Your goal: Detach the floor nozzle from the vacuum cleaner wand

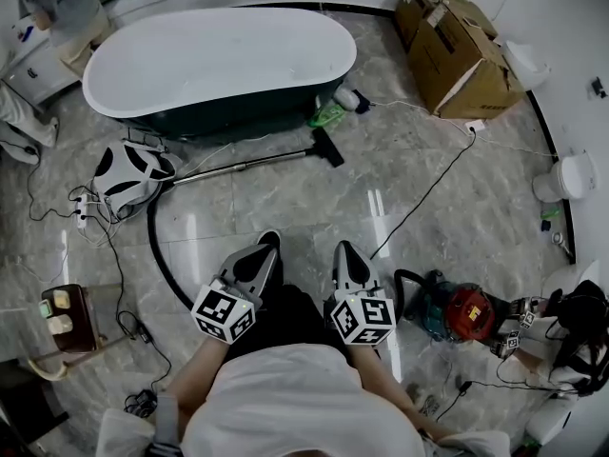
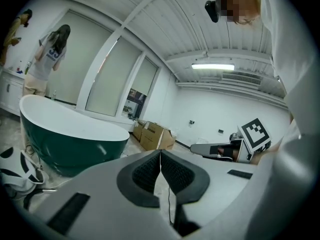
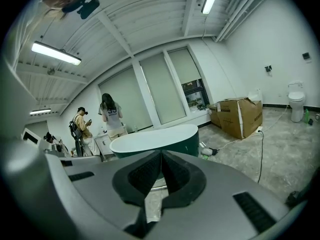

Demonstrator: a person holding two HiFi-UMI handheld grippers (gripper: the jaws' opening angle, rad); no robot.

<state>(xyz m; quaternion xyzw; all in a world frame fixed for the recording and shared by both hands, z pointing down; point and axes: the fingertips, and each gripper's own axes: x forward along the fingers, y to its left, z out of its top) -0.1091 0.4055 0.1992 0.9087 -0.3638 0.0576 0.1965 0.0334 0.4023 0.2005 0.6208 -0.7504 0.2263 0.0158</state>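
A black floor nozzle [image 1: 327, 148] lies on the marble floor below the bathtub, joined to a thin metal wand [image 1: 245, 167] that runs left to a white-and-black vacuum body [image 1: 130, 174]. My left gripper [image 1: 270, 240] and right gripper [image 1: 341, 248] hover side by side nearer to me, well short of the wand, both shut and empty. In the left gripper view the left gripper [image 2: 160, 153] has its pads pressed together; the vacuum body [image 2: 17, 175] shows at lower left. The right gripper [image 3: 161, 154] is likewise shut, with a bit of the wand [image 3: 157, 187] beyond it.
A white-and-green bathtub [image 1: 214, 60] stands beyond the nozzle. Cardboard boxes [image 1: 455, 50] sit at the upper right, a black cable [image 1: 428, 191] crosses the floor, a red-and-teal machine [image 1: 459, 312] lies right of me, and a toilet [image 1: 563, 177] is at far right. People stand by the far counter [image 3: 107, 118].
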